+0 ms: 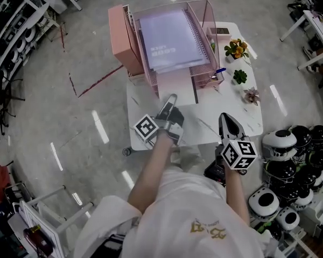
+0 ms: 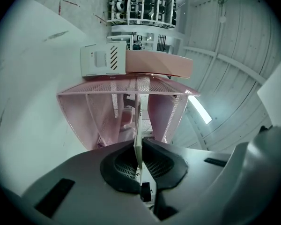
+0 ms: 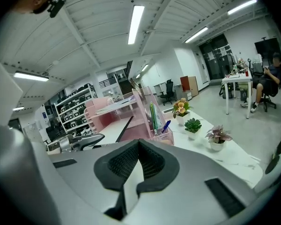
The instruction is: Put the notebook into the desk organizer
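A pink mesh desk organizer (image 1: 151, 77) stands at the back of the white table (image 1: 231, 109). A lavender spiral notebook (image 1: 169, 39) lies on its top tier. A thin pink notebook (image 1: 175, 87) with a black spine lies flat in front, its far end at the organizer's lower opening. My left gripper (image 1: 169, 102) is shut on that notebook's near edge. In the left gripper view the pale edge (image 2: 138, 125) runs from the closed jaws (image 2: 138, 156) toward the organizer (image 2: 98, 111). My right gripper (image 1: 227, 118) hovers to the right, shut and empty (image 3: 139, 144).
A pink box (image 1: 124, 36) stands against the organizer's left side. A pen cup (image 1: 218, 71) and three small potted plants (image 1: 236, 48) (image 1: 240, 76) (image 1: 252, 95) line the table's right side. Several helmets (image 1: 282, 144) lie on the floor at the right.
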A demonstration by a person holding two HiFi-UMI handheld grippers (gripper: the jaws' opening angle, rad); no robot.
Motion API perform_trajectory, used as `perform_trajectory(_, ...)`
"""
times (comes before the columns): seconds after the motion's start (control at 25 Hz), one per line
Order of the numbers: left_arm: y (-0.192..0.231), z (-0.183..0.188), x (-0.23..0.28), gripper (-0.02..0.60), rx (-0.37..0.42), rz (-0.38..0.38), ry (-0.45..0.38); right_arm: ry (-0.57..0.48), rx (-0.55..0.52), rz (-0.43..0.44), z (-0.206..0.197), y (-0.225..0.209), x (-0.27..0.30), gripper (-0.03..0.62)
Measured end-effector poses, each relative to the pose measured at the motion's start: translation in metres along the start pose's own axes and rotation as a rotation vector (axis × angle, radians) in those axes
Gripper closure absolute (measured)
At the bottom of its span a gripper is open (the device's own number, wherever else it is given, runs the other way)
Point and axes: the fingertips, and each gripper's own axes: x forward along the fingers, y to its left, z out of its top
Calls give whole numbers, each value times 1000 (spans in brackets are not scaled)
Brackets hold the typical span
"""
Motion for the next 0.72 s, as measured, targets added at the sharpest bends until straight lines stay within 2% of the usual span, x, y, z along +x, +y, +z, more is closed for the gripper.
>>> perform_trajectory(0.4,4,10,24,554,5,20,-46,22,-12,18,15,-11,29,582)
perform_trajectory(0.56,14,13,23,534,31,56,-52,33,-12,29,15,-12,39,582)
perform_trajectory(0.64,20,16,25,493,17,77,-57,38,-11,32,15,-12,44,582)
perform_trajectory(0.72,18,20,29,477,8,70,-66,42,-10,37,15,-11,48,582)
